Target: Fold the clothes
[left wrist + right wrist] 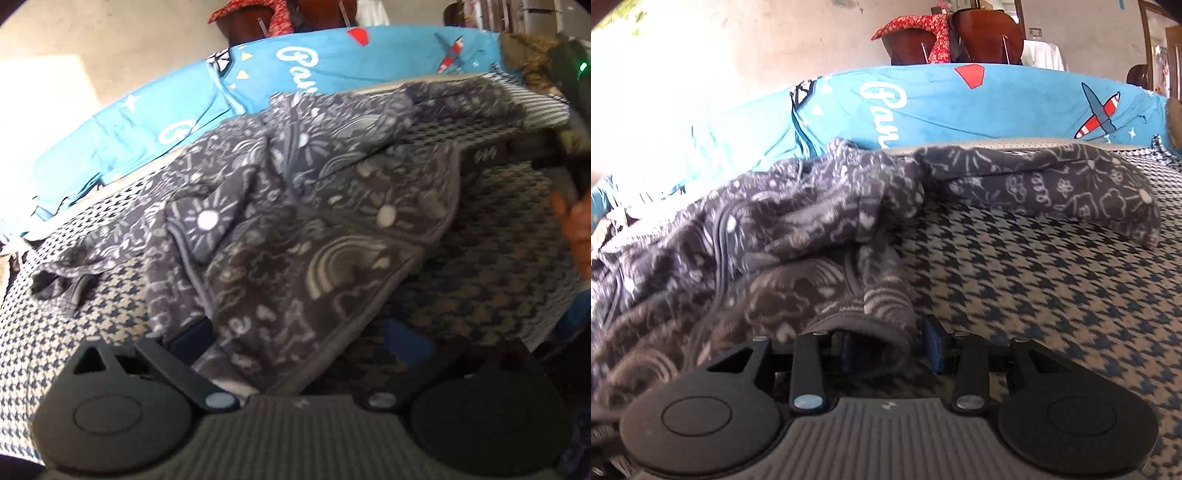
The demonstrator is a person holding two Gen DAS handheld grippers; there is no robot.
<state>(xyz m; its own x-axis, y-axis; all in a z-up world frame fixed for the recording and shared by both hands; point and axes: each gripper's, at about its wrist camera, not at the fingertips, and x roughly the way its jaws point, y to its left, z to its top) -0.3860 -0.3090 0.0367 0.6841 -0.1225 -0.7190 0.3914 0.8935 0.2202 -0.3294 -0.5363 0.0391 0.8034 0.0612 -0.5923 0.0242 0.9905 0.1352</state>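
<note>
grey fleece garment (280, 229): one, rumpled; right tongs (892, 347) apart around cuff; left tongs (295, 354) cloth-covered, unclear.

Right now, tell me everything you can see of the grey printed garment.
The grey garment looks like soft fleece, dark grey with pale doodles: suns, rainbows, flowers. Grey piping edges it. It lies crumpled and unfolded on the houndstooth cloth, one sleeve stretched out flat along the far edge, near the blue sheet. A cuffed end sits between the right gripper's open jaws. A hem drapes over the left gripper, hiding its jaws.
</note>
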